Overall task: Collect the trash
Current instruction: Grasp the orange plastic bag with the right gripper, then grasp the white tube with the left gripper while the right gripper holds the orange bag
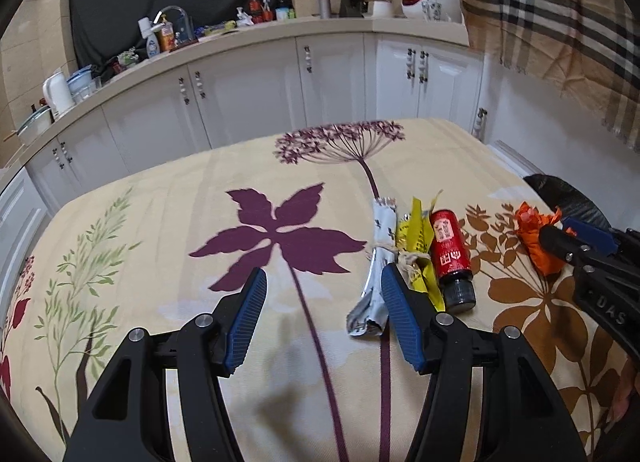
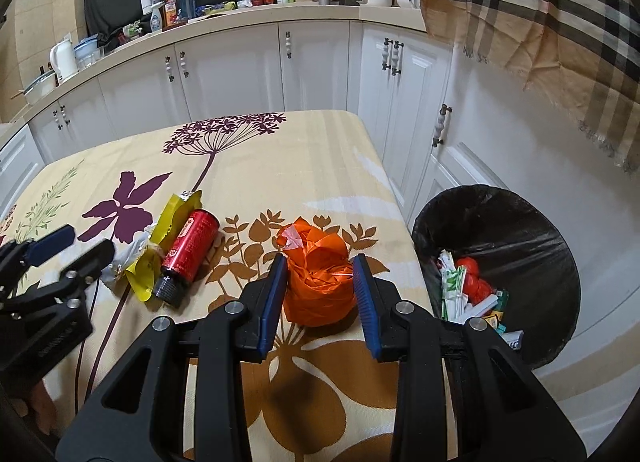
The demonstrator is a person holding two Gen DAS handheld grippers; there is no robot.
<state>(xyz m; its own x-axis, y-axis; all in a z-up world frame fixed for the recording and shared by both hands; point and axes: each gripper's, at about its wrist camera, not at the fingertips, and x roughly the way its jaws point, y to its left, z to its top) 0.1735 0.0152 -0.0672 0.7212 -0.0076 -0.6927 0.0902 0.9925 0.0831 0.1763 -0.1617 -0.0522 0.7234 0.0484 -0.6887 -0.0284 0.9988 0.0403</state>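
Orange bag (image 2: 318,282): pinched between right gripper (image 2: 320,294) pads.
Left gripper (image 1: 322,322): open, empty.
Advice: lift clear, release over bin (image 2: 532,222).

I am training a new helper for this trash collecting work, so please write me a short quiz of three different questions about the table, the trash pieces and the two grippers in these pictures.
1. True or false: the right gripper has its pads on both sides of the orange crumpled bag.
2. Multiple choice: where is the black-lined bin? A. on the table; B. on the floor beside the table's right edge; C. on the counter.
3. Fill in: the red bottle lies on its side directly beside the ____ wrapper.

Key
1. True; the bag sits between the blue pads.
2. B; it already holds some trash.
3. Yellow. The left gripper is empty, with the silver wrapper just by one finger.
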